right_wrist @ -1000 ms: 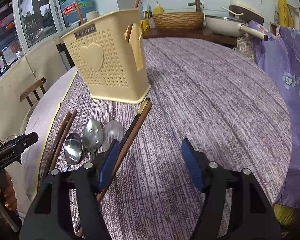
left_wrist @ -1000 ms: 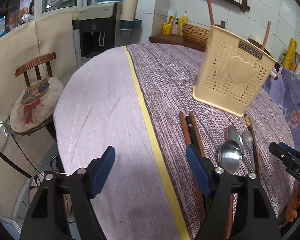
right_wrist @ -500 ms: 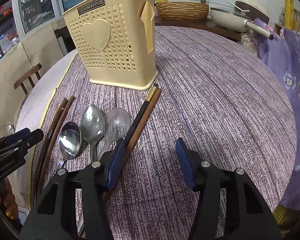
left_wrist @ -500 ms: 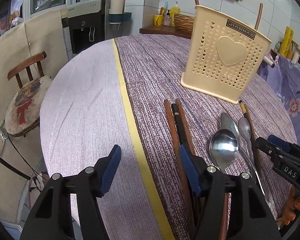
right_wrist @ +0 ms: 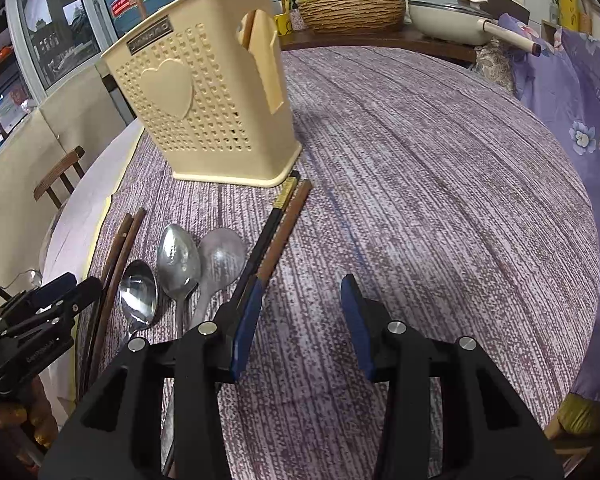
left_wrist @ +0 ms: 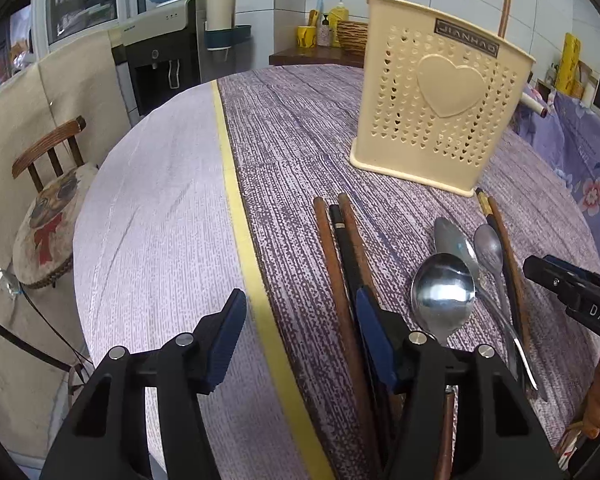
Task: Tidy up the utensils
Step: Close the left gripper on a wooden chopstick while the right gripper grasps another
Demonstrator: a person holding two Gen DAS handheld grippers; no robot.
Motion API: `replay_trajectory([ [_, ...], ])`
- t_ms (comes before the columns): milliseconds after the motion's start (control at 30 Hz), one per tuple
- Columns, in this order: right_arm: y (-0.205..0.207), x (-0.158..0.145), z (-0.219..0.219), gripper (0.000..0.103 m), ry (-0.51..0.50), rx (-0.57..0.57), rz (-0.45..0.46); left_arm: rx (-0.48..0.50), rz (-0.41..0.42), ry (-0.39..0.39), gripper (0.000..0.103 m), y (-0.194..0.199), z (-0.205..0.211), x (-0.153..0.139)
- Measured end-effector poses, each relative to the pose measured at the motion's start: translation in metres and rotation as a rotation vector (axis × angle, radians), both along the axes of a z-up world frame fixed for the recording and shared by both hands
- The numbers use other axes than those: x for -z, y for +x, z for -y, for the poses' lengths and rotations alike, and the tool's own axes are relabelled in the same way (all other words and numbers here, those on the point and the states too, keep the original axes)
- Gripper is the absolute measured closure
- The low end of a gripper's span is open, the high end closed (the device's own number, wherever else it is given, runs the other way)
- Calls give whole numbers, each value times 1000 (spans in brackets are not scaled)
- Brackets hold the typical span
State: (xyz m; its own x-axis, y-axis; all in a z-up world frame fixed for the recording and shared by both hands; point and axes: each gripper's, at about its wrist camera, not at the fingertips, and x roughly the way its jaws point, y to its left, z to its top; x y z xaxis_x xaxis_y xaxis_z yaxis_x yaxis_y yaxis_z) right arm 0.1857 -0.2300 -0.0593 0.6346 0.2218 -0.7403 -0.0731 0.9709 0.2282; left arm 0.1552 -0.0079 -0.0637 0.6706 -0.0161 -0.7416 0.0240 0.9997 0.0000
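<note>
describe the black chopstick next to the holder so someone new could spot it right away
Start at the cream perforated holder with the raised heart on the purple tablecloth. From its near right corner a pair of sticks runs toward the camera; the black chopstick is the left one. Its gold band sets it apart from the plain brown chopstick beside it.

A round surface (left_wrist: 172, 208) fills the foreground, under a purple woven cloth (right_wrist: 440, 184) with a yellow stripe (left_wrist: 236, 208). A wooden chair (left_wrist: 48, 184) with a printed cushion stands beside it. Behind are a water dispenser (left_wrist: 160, 60) with its bottle, a window (right_wrist: 40, 28) and white tiled walls (left_wrist: 292, 4). A wooden counter (right_wrist: 380, 44) bears a wicker basket (right_wrist: 352, 12) and a pan (right_wrist: 452, 20). Purple floral fabric (right_wrist: 580, 92) hangs nearby.
</note>
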Motion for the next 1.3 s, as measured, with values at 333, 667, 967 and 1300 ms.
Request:
replay_trajectory([
  [333,7,1,-5,61,-35,9,-10,-19,-19,41,51,5,-3,0],
  [667,20,-1,-13,65,-45,17,-15,-7,-27,56,52,19,1,4],
  [967,34,0,-1,77,2,28,-41,-14,-43,53,57,28,-1,2],
  [1300,54,1,-8,91,6,37,-43,-3,-58,54,71,41,5,1],
])
